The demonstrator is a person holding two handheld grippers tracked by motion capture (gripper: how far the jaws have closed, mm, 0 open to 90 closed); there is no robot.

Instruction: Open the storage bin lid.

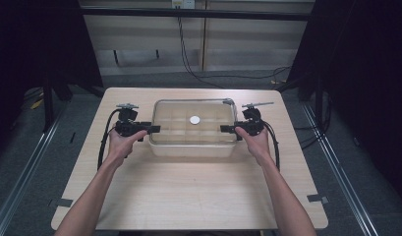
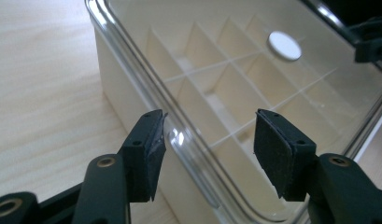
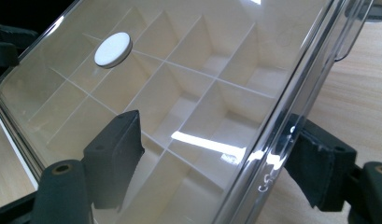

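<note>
clear lid [image 1: 208, 120] with white disc [image 1: 194, 119] covers divided box [image 1: 191, 149], compartments empty.

we see a pale wood-grain table [image 1: 188, 182] holding a cream-white divided box [image 1: 191, 148] under a clear, glossy lid [image 1: 179, 110] with a white round disc [image 1: 194, 119] at its centre. both the left gripper [image 2: 207, 151] and right gripper [image 3: 216, 158] are matte black, with small brass-coloured rivets.
</note>
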